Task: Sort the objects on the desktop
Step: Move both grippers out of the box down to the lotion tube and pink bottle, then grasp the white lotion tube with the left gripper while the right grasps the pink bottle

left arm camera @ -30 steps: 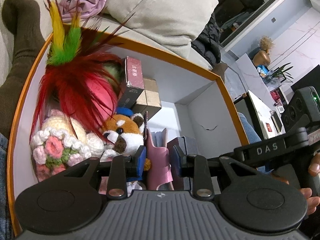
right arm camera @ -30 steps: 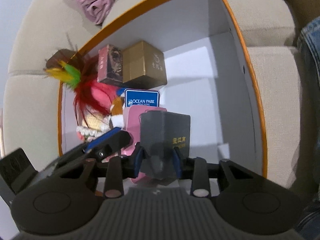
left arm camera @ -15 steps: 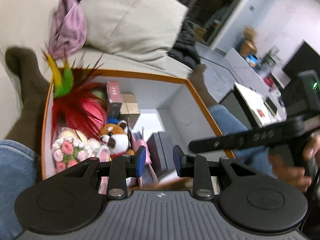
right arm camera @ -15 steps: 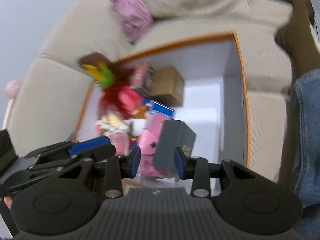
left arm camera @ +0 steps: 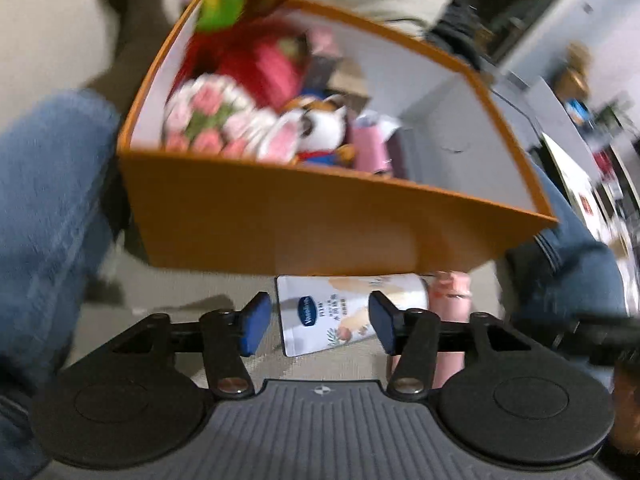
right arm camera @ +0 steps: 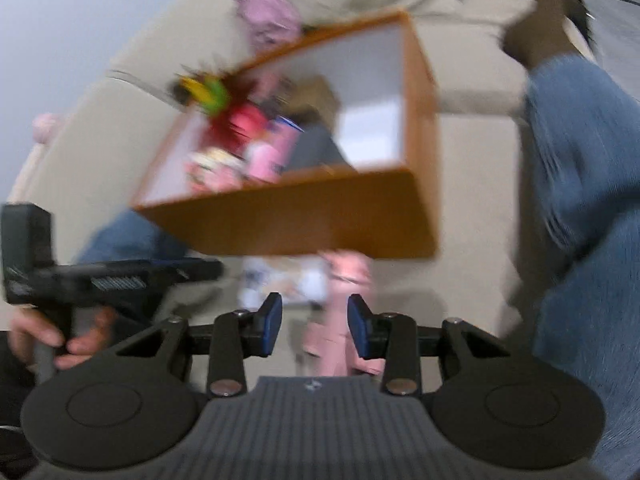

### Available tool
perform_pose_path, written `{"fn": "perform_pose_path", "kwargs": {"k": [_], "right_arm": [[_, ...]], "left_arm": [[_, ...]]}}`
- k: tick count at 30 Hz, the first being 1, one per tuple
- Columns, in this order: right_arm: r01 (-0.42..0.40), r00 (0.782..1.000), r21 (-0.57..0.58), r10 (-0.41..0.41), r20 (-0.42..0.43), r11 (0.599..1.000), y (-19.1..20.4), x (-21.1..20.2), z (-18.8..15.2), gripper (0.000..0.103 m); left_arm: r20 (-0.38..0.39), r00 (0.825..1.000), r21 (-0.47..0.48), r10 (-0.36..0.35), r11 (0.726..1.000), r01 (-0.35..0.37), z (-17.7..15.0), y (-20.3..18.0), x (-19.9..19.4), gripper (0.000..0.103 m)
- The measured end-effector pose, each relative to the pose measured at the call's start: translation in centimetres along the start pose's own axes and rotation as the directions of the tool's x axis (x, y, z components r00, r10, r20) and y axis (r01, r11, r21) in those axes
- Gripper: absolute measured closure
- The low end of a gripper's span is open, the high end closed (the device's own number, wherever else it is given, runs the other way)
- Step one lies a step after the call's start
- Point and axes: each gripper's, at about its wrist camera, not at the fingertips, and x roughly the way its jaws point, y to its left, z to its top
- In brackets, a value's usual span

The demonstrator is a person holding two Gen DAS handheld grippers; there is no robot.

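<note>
An orange box (left arm camera: 320, 224) with white inside walls stands on the beige sofa cushion and holds plush toys, crocheted flowers (left arm camera: 208, 108) and small cartons. In front of it lies a white printed pouch (left arm camera: 344, 312) with a pink item (left arm camera: 452, 292) beside it. My left gripper (left arm camera: 316, 322) hovers over the pouch with its jaws opening; the pouch shows between the fingers, untouched. In the blurred right wrist view, my right gripper (right arm camera: 314, 326) stands open above the pink item (right arm camera: 340, 272), apart from it. The orange box (right arm camera: 300, 220) lies beyond it.
Legs in blue jeans (left arm camera: 44, 200) flank the box on both sides (right arm camera: 580, 200). A hand (right arm camera: 52, 336) holds the left tool at the left of the right wrist view. Sofa cushions and a pink cloth (right arm camera: 268, 12) lie behind the box.
Both grippers have drawn back from inside the box to the cushion in front of it. The left jaws have spread wider. The dark grey carton between the right fingers stayed in the box.
</note>
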Motion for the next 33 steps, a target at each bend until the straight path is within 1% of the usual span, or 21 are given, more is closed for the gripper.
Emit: {"fn": "perform_pose_path", "kwargs": {"k": [1,2,4,7,8,10,11,12,14,16,17,19,20,22,23,27,29,31,33], "right_arm": [[0.008,1.0,0.012,-0.008,-0.02,1.0,-0.3,0.7,-0.4,0.063],[-0.006,0.999,0.034,0.007,-0.038,0.999,-0.7,1.4,-0.7,0.063],[-0.043,0.998,0.067,0.046,-0.043,0.997,-1.1,2.3,-0.9,0.063],[-0.035,0.999,0.023,0.035,0.0,0.999,0.2,2.7,-0.5,0.064],[-0.025,1.0,0.006,0.024,0.01,1.0,0.7,2.9,-0.1,0.064],[0.021,0.999,-0.015,-0.02,0.029,1.0,1.4,3.5,0.5,0.063],[0.048,0.998,-0.028,-0.047,0.034,0.998,1.6,3.8,0.8,0.061],[0.074,0.997,-0.035,-0.073,0.036,0.997,1.8,4.3,1.0,0.056],[0.117,0.993,-0.042,-0.116,0.031,0.992,1.9,5.4,1.2,0.056],[0.11,0.994,-0.025,-0.11,0.006,0.994,1.5,6.3,1.3,0.057],[0.095,0.995,-0.003,-0.095,-0.006,0.995,1.2,6.7,1.2,0.061],[0.049,0.999,0.021,-0.049,-0.008,0.999,0.8,7.0,1.1,0.064],[0.038,0.999,0.027,-0.037,-0.016,0.999,0.8,7.2,1.1,0.066],[0.034,0.999,0.032,-0.033,-0.023,0.999,1.0,7.5,1.0,0.066],[0.035,0.999,0.032,-0.034,-0.023,0.999,1.0,7.5,1.0,0.066],[0.017,1.0,0.063,-0.016,-0.025,0.998,0.4,7.6,0.9,0.066],[0.004,1.0,0.091,-0.002,-0.027,0.996,-0.2,7.5,0.8,0.066],[-0.005,1.0,0.119,0.009,-0.028,0.993,-0.8,7.3,0.8,0.066],[-0.015,0.999,0.148,0.019,-0.027,0.989,-1.4,7.0,0.8,0.066]], "left_arm": [[-0.004,1.0,-0.027,0.012,1.0,-0.012,-0.1,0.3,0.5,0.036],[-0.008,1.0,-0.04,0.015,0.999,-0.015,-0.2,0.4,1.0,0.035],[-0.025,0.999,-0.052,0.029,0.998,-0.03,-0.4,0.5,1.9,0.034],[-0.048,0.998,-0.098,0.049,0.994,-0.054,-0.7,0.9,3.1,0.034],[-0.041,0.998,-0.1,0.051,0.993,-0.055,-0.8,1.0,3.2,0.033],[-0.034,0.998,-0.095,0.046,0.994,-0.05,-0.9,0.9,3.3,0.031],[-0.033,0.998,-0.093,0.046,0.994,-0.049,-0.9,1.0,3.3,0.031],[-0.033,0.998,-0.093,0.047,0.994,-0.05,-0.9,1.0,3.4,0.031],[-0.026,0.999,-0.086,0.045,0.995,-0.047,-1.1,1.1,3.5,0.03],[-0.018,0.999,-0.076,0.038,0.996,-0.039,-1.2,1.1,3.5,0.03],[-0.016,0.999,-0.073,0.03,0.997,-0.031,-1.2,1.2,3.5,0.03],[-0.014,1.0,-0.066,0.003,0.998,-0.004,-1.3,1.2,3.5,0.03],[-0.015,1.0,-0.061,-0.007,0.998,0.007,-1.3,1.2,3.6,0.03],[-0.015,0.999,-0.049,-0.029,0.998,0.028,-1.4,1.0,3.6,0.033],[-0.012,1.0,-0.048,-0.026,0.999,0.026,-1.4,1.0,3.5,0.033],[0.023,0.999,-0.077,-0.043,0.996,0.045,-1.4,1.9,2.5,0.055],[0.05,0.997,-0.074,-0.063,0.995,0.066,-1.7,2.0,1.4,0.061],[0.084,0.991,-0.048,-0.106,0.993,0.11,-1.9,1.6,0.0,0.063],[0.117,0.981,-0.002,-0.157,0.987,0.158,-1.8,0.7,-1.1,0.068]]}}
